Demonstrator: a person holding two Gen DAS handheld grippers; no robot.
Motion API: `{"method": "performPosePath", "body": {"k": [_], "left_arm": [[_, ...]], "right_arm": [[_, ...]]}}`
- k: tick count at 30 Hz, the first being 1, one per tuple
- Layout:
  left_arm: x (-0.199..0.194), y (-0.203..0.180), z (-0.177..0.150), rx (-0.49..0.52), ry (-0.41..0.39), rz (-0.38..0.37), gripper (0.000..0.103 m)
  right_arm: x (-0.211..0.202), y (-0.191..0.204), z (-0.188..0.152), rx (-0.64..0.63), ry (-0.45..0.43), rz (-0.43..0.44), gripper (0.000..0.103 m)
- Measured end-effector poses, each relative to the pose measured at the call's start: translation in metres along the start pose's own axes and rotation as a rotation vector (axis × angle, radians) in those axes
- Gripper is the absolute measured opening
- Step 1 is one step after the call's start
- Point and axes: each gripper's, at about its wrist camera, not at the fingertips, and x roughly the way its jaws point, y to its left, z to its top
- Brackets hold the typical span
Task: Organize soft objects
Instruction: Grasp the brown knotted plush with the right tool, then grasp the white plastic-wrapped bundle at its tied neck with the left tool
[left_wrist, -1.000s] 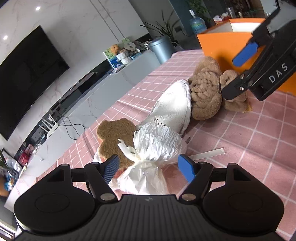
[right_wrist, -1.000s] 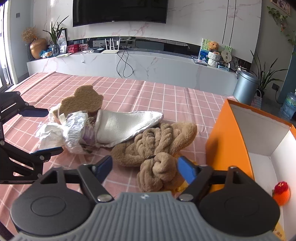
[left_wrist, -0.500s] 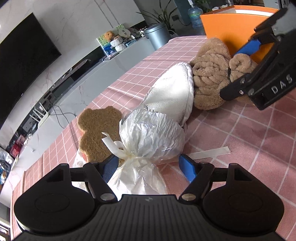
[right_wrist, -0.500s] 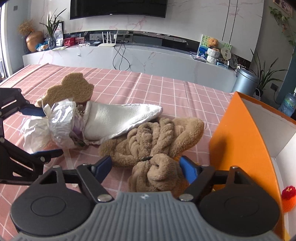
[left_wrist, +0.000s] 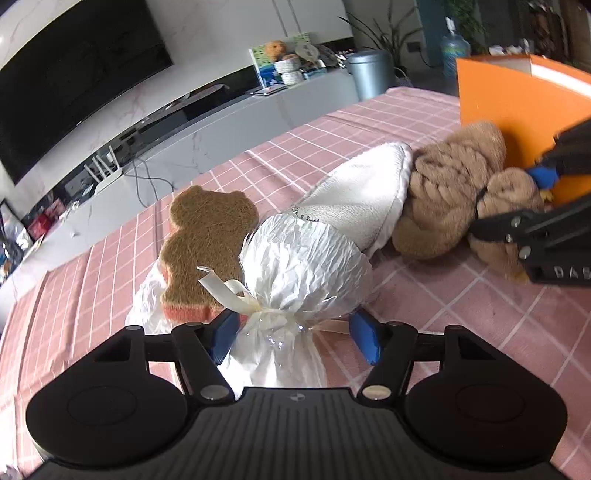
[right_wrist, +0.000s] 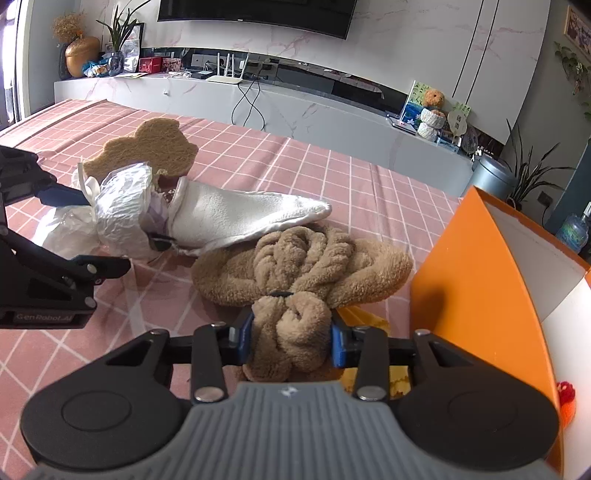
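A brown knotted plush (right_wrist: 303, 262) lies on the pink checked tablecloth beside an orange box (right_wrist: 472, 280). My right gripper (right_wrist: 291, 339) is closing on the plush's near lump, and both blue pads press into it. The same gripper (left_wrist: 511, 201) shows at the right edge of the left wrist view. A crinkled plastic-wrapped bundle (left_wrist: 303, 269) tied with a ribbon lies in front of my left gripper (left_wrist: 293, 336). Its jaws are closing around the bundle's tied neck, with a gap left at the right pad. A white fleece piece (left_wrist: 362, 195) and a bear-shaped brown sponge (left_wrist: 210, 236) lie against the bundle.
The orange box (left_wrist: 517, 107) stands open at the table's right end, with a small red-orange toy (right_wrist: 567, 402) inside. Something yellow (right_wrist: 365, 317) lies under the plush by the box. Beyond the table's far edge runs a low marble cabinet (right_wrist: 295, 107) and a grey bin (right_wrist: 491, 177).
The right jaws have come in from wide apart onto the plush lump, and that gripper has sunk a little. The left gripper has rolled and its jaws have narrowed around the bundle's neck.
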Motion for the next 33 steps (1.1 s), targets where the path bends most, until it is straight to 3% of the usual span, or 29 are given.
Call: {"method": "performPosePath", "body": {"k": [2,7,12,18,23,28,33], "left_arm": [[-0.008,0.0,-0.001,-0.042,-0.005,0.003,0.047],[-0.029,-0.001,-0.002,-0.145,-0.001,-0.014,0.047],[-0.04,-0.009,-0.004,-0.162,0.001,-0.021,0.047],[-0.048,-0.009,-0.007,-0.198,-0.003,-0.065,0.06],[-0.051,-0.008,-0.012,-0.128,-0.029,-0.054,0.083],[-0.044,0.002,-0.013,-0.079,-0.05,-0.077,0.085],[-0.028,0.004,-0.012,-0.085,0.007,-0.151,0.08]], "right_arm": [[-0.006,0.001,-0.003,0.004,0.0,0.002,0.038],[-0.02,0.007,-0.012,-0.014,-0.004,0.022,0.037],[-0.035,0.01,-0.018,-0.003,-0.011,0.056,0.037],[-0.041,0.018,-0.022,-0.009,-0.007,0.085,0.04],[-0.043,0.013,-0.019,0.001,-0.015,0.083,0.049],[-0.038,0.011,-0.017,0.011,-0.012,0.093,0.056],[-0.034,0.009,-0.019,0.029,0.001,0.116,0.057]]}}
